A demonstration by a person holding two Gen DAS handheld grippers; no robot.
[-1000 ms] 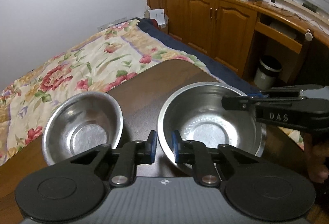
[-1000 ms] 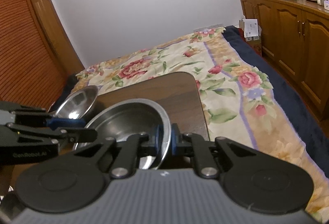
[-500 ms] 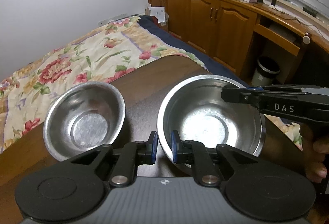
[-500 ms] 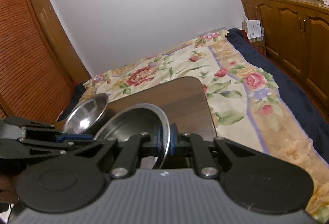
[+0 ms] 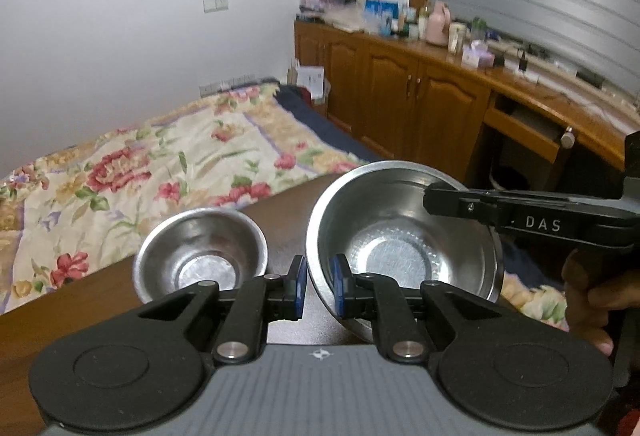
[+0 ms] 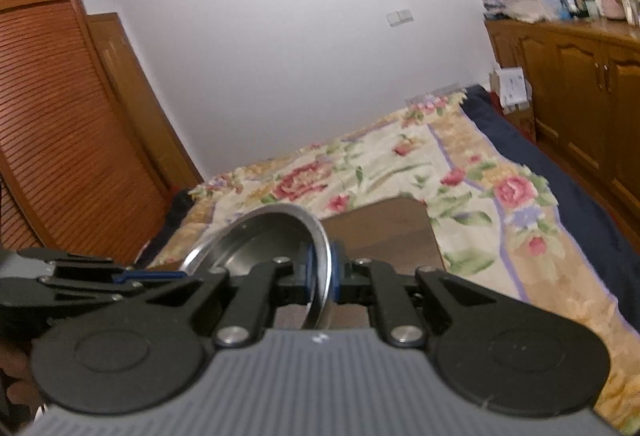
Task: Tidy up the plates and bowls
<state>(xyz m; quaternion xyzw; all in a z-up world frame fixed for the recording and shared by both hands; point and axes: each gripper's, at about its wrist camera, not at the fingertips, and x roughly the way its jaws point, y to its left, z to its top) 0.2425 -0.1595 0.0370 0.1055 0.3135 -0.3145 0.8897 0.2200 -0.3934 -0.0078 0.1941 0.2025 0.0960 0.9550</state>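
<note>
Both grippers hold one large steel bowl (image 5: 400, 248) in the air above the dark wooden table (image 5: 80, 300), tilted toward the left wrist camera. My left gripper (image 5: 319, 288) is shut on the bowl's near left rim. My right gripper (image 5: 430, 199) comes in from the right and is shut on the opposite rim. In the right wrist view the large bowl (image 6: 268, 240) stands nearly on edge, its rim clamped in the right gripper (image 6: 320, 272), with the left gripper (image 6: 120, 278) at the far side. A smaller steel bowl (image 5: 200, 260) rests on the table to the left.
A bed with a floral quilt (image 5: 160, 163) lies beyond the table. Wooden cabinets (image 5: 400, 99) with a cluttered top run along the right wall. A slatted wooden door (image 6: 60, 135) stands at the left. A person's hand (image 5: 592, 288) grips the right tool.
The large bowl has risen off the table in both grippers and tipped more on edge. The small bowl stays where it was and has dropped out of the right wrist view.
</note>
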